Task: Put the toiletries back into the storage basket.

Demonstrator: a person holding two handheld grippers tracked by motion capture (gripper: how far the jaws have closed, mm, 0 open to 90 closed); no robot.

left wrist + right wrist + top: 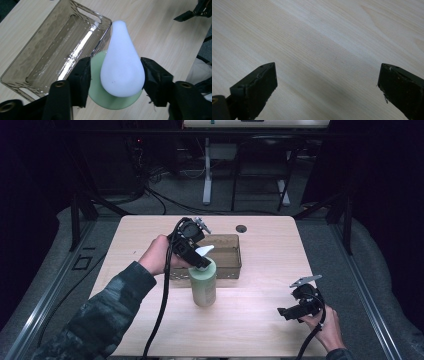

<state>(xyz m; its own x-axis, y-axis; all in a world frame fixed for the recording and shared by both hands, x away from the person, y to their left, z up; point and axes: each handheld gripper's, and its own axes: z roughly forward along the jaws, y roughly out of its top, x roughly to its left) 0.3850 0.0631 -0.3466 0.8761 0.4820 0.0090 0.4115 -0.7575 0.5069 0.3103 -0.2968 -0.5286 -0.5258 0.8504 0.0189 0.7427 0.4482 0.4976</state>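
Note:
A pale green pump bottle (pixel 202 289) stands upright on the wooden table (pixel 150 320), right in front of a clear brown bin (pixel 239 254). My left gripper (pixel 202 262) comes down on it from above. In the left gripper view the jaws sit against both sides of the green bottle top (pixel 112 103), shut on it under the white pump head (pixel 122 65). My right gripper (pixel 282 312) is held low at the table's right front, open, with only bare wood between its jaws (pixel 327 87). It also shows at the top right corner (pixel 197 10) of the left gripper view.
The clear brown bin (pixel 82 10) has handle cut-outs and nothing inside it. A small dark round grommet (pixel 241 228) sits in the tabletop behind the bin. Desk legs and cables stand on the floor beyond the table's far edge.

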